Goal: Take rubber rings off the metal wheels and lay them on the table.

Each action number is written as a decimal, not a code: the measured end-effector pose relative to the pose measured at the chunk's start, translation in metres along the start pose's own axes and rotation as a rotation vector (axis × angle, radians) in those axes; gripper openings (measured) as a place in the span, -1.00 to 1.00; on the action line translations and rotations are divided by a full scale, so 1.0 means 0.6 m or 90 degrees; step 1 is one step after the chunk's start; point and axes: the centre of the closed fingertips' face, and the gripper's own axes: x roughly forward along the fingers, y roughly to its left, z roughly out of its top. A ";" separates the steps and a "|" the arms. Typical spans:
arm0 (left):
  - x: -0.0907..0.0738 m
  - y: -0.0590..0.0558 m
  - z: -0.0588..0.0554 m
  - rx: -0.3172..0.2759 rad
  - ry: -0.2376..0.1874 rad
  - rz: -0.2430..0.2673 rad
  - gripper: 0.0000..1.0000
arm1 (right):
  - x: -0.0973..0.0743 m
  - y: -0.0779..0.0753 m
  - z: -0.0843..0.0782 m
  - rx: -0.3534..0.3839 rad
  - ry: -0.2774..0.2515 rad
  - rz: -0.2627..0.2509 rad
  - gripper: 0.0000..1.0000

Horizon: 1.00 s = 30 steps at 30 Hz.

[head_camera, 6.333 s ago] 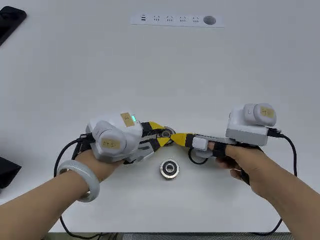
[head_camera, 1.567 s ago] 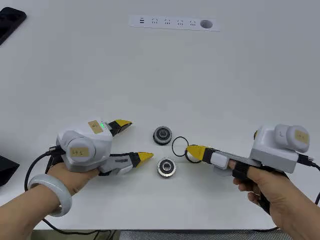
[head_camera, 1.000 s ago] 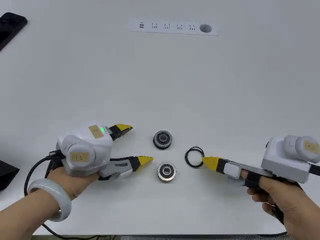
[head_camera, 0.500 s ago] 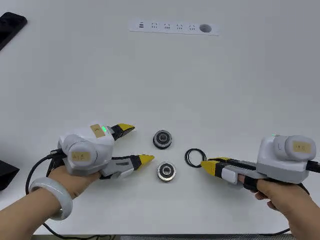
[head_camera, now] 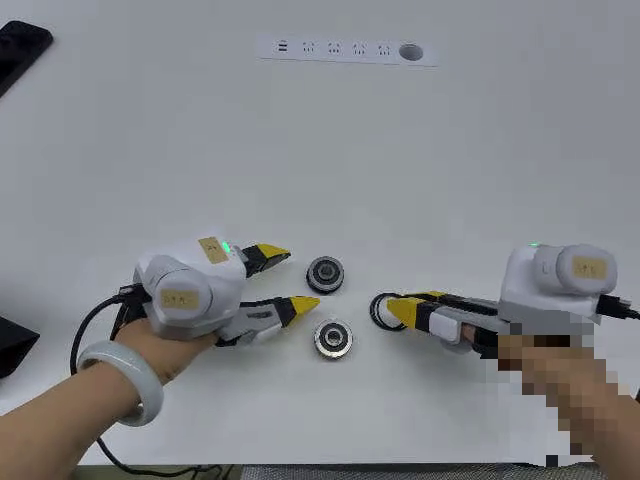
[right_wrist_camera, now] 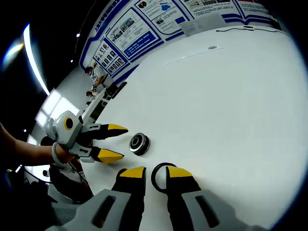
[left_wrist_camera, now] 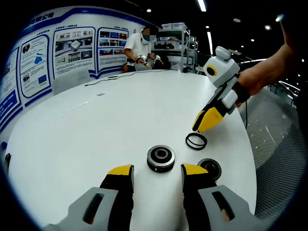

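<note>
Holding your left gripper (head_camera: 292, 277) with jaws spread wide beside the far round metal wheel (head_camera: 325, 272), right gripper (head_camera: 402, 306) jaws slightly parted at the thin black rubber ring (left_wrist_camera: 196, 141), lying on the white table (head_camera: 300, 150) near its front edge.

Legible text: none. Tan stickers (head_camera: 212, 249) on my left gripper (head_camera: 295, 276) and right gripper (head_camera: 398, 308), wall posters (left_wrist_camera: 74, 45): print too small.

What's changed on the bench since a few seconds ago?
The grippers parted: the left gripper let go of the far wheel and faces it, open. The right gripper laid the rubber ring on the table and is open by it. The near wheel stayed put.
</note>
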 end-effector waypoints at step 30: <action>0.043 -0.012 0.019 0.037 0.013 -0.030 -0.64 | 0.061 0.043 0.030 0.066 -0.017 0.059 -0.68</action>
